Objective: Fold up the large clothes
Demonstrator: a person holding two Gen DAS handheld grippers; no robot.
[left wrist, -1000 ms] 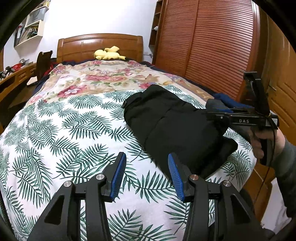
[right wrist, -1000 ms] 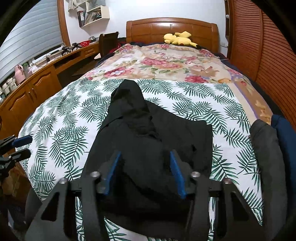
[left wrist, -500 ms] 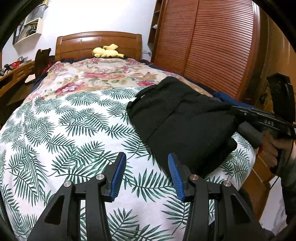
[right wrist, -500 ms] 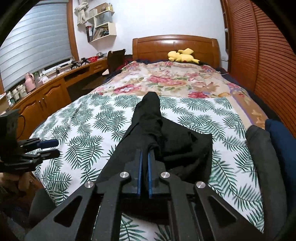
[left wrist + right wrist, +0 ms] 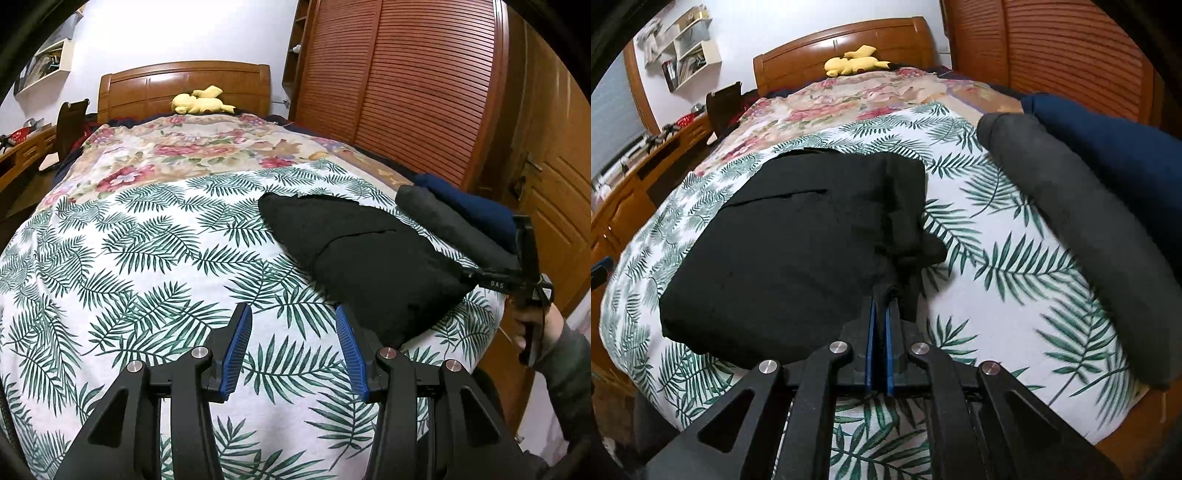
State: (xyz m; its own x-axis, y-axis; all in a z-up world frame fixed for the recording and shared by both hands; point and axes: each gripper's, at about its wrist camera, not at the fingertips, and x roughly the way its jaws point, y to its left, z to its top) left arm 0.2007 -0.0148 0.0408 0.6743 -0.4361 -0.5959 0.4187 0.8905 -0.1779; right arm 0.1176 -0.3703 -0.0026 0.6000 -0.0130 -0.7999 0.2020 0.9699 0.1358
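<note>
A folded black garment (image 5: 369, 258) lies on the palm-leaf bedspread (image 5: 147, 258) near the bed's foot. In the right wrist view it (image 5: 798, 251) fills the middle. My right gripper (image 5: 880, 306) is shut on the garment's near right edge; it also shows in the left wrist view (image 5: 476, 277) at the garment's right end. My left gripper (image 5: 293, 347) is open and empty, hovering over bare bedspread just left of the garment's near corner.
A folded grey garment (image 5: 1078, 229) and a folded blue one (image 5: 1115, 147) lie along the bed's right edge. A yellow plush toy (image 5: 201, 103) sits by the headboard. A wooden wardrobe (image 5: 406, 81) stands right, a desk (image 5: 639, 184) left.
My right gripper closed on the black garment's edge and dragged it right, toward the grey pile, flattening it. My left gripper stayed open, shifting slightly.
</note>
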